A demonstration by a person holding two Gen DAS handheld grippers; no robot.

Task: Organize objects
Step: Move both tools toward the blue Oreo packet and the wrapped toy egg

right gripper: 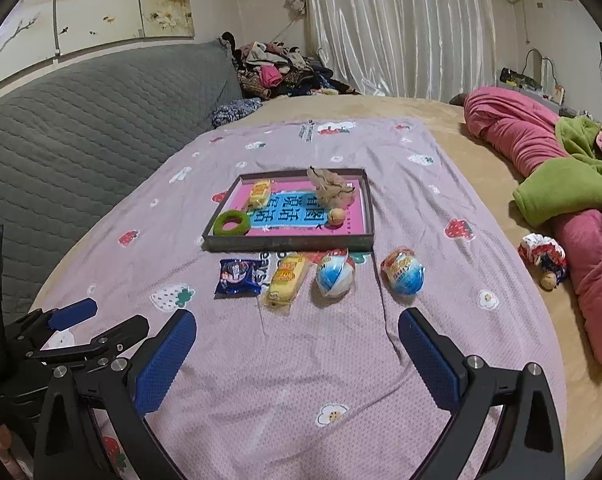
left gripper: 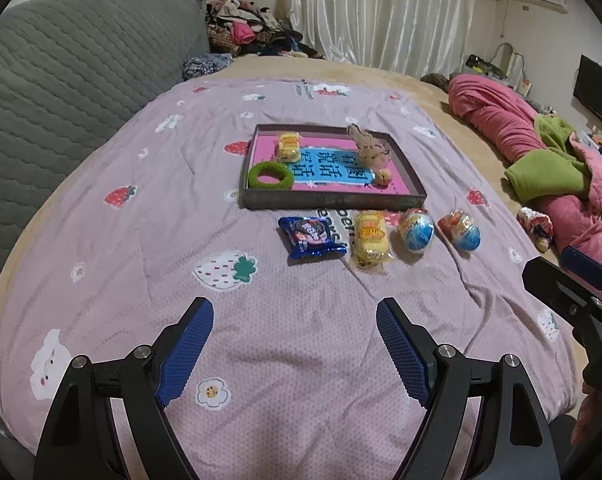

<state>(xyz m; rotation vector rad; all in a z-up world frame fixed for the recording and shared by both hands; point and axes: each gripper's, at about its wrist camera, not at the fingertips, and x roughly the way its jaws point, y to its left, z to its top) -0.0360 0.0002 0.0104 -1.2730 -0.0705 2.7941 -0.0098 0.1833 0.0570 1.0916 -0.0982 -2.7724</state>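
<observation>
Snacks are waiting at twelve o'clock: blue packet (left gripper: 312, 237), yellow cake (left gripper: 370, 237) and two eggs (left gripper: 417, 230), just before the tray (left gripper: 333, 201). Left gripper (left gripper: 295, 322) and right gripper (right gripper: 297, 334) are hovering with jaws apart, empty; advancing squarely should be helping.

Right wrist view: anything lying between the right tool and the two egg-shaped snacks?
No. In the right wrist view only bare pink blanket lies between the right tool and the egg-shaped snacks.

Your bed (left gripper: 361, 72) carries a lilac strawberry-print quilt (left gripper: 173, 208). On the quilt: shallow box tray (left gripper: 333, 202), blue snack packet (left gripper: 311, 237), yellow cake pack (left gripper: 370, 238), two foil eggs (left gripper: 417, 230).
</observation>
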